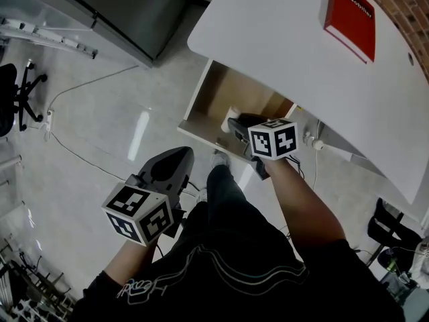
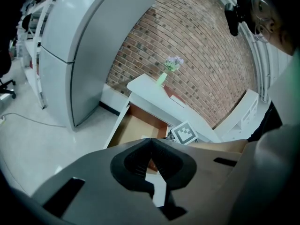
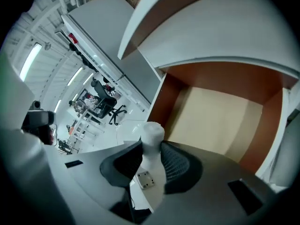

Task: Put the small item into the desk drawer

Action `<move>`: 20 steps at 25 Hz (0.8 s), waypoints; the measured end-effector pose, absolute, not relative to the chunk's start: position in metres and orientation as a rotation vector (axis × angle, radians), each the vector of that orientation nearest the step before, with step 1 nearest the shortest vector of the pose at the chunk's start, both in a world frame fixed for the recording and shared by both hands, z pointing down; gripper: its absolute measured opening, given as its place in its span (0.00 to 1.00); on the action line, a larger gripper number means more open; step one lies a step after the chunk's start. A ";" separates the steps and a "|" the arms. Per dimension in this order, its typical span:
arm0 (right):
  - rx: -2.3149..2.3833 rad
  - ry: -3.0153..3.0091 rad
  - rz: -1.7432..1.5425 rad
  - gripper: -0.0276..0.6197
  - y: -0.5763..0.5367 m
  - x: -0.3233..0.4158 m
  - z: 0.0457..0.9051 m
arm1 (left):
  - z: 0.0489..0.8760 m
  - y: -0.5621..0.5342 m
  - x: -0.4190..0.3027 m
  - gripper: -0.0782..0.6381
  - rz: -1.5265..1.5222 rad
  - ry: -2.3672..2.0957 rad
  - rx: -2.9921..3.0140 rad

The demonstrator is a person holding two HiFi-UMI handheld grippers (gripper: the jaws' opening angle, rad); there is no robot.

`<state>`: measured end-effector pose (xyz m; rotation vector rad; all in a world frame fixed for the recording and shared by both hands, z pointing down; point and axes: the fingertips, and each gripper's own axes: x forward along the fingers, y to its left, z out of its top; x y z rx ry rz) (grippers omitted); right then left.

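Note:
The small item (image 3: 151, 142) is a white, bottle-like piece with a rounded top, and my right gripper (image 3: 151, 149) is shut on it. It is held over the front of the open desk drawer (image 3: 213, 114), whose bottom is pale wood with brown walls. From the head view the item (image 1: 230, 117) shows just ahead of the right gripper (image 1: 234, 122), above the drawer (image 1: 221, 89) under the white desk (image 1: 288, 52). My left gripper (image 1: 175, 158) hangs lower left over the floor, away from the drawer. Its jaws (image 2: 151, 142) are shut with nothing between them.
A red book (image 1: 350, 15) lies on the desk's far side. A grey cabinet (image 1: 120, 5) stands left of the desk, and an office chair (image 1: 17, 92) and floor cables (image 1: 74, 149) are further left. A vase of flowers (image 2: 169, 67) stands before a brick wall.

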<state>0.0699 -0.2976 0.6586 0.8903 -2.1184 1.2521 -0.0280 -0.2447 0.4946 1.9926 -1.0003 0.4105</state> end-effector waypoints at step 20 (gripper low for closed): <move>0.918 -1.800 1.347 0.25 -0.314 0.072 0.795 | 0.552 -0.245 -0.074 0.14 0.438 -1.036 1.878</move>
